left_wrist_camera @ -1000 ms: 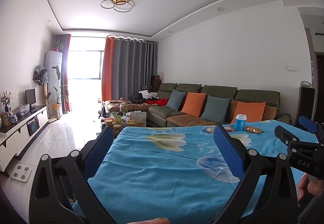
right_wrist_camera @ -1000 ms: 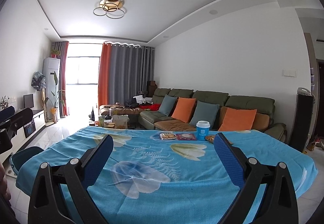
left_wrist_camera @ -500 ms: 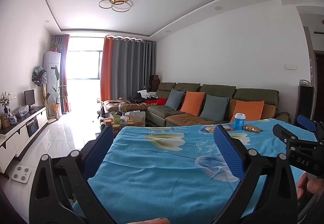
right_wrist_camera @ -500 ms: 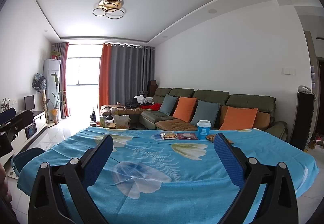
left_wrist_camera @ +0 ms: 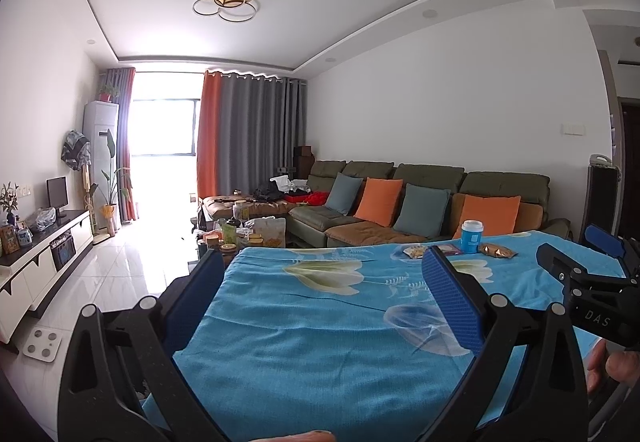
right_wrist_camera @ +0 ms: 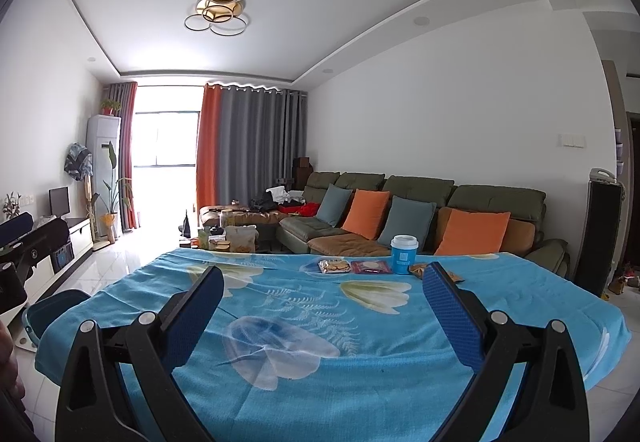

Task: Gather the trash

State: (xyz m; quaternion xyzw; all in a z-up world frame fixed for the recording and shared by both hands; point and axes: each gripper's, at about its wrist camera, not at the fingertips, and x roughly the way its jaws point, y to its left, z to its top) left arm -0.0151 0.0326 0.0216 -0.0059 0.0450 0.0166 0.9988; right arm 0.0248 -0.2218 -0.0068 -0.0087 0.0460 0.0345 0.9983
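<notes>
— Seen from the right wrist, lower left to lower right?
— Right gripper (right_wrist_camera: 322,282) spread wide, nothing between the blue pads (right_wrist_camera: 452,318), hovering over a table under a blue floral cloth (right_wrist_camera: 280,322).
— And the trash?
— Far side of the cloth, centre right of frame: cookie packet (right_wrist_camera: 333,265), red wrapper (right_wrist_camera: 371,267), blue cup (right_wrist_camera: 404,253) upright just beside it, brown wrapper (right_wrist_camera: 420,269) partly behind the right pad.
— From the left wrist?
— Left gripper (left_wrist_camera: 322,278) also gaping, empty. Same cup (left_wrist_camera: 471,236) in the right half, brown wrapper (left_wrist_camera: 497,251) just right of it. Green sofa (left_wrist_camera: 400,194) behind.
</notes>
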